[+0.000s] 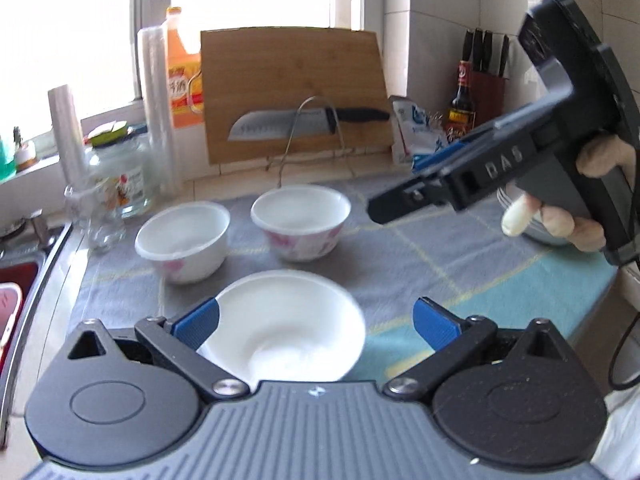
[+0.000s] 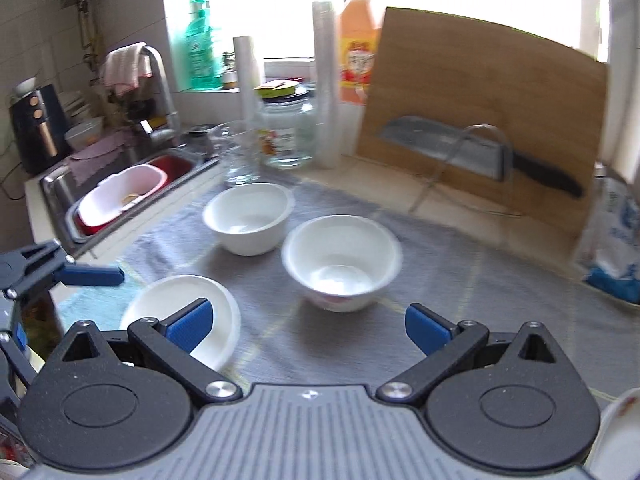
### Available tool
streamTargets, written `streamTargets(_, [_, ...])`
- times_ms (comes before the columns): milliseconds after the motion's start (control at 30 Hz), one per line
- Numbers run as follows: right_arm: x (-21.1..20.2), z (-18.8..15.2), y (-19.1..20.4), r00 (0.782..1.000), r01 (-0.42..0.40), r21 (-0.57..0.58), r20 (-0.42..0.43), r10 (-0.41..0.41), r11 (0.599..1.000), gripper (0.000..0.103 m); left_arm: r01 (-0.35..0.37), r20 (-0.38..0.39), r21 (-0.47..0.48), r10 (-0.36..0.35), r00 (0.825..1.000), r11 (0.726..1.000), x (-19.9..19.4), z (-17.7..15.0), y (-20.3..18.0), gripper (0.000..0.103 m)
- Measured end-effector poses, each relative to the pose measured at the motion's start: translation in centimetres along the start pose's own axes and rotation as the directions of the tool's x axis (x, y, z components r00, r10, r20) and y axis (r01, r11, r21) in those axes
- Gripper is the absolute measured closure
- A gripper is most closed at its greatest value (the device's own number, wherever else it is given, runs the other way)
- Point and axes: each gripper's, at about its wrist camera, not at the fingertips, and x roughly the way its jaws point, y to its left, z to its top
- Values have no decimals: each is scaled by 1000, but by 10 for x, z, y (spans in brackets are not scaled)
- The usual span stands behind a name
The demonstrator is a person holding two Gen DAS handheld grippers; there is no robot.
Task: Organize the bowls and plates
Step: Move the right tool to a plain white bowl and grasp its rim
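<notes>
White bowls (image 1: 302, 220), apparently pink-flowered outside, sit on grey checked cloth (image 1: 420, 256).

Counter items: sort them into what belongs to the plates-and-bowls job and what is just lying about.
Job:
- plain white bowl, nearest the left gripper
- left floral bowl
- right floral bowl
- right gripper, open

Lying about:
- knife on the cutting board
- glass jar
- orange bottle
- knife block
- sauce bottle
</notes>
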Motion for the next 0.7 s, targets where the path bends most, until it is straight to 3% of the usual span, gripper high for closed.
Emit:
streamTargets(333, [53, -6, 33, 983, -167, 25, -78, 168, 986, 0, -26, -63, 14, 27, 998, 1000, 17, -36, 19, 1])
streamTargets(500, [73, -9, 41, 974, -191, 36, -115, 193, 981, 0, -19, -66, 49, 22, 998, 999, 24, -41, 17, 1])
streamTargets(700, [79, -8, 41, 969, -203, 29, -140, 205, 979, 8, -12, -44, 80, 16, 999, 997, 23, -38, 14, 5])
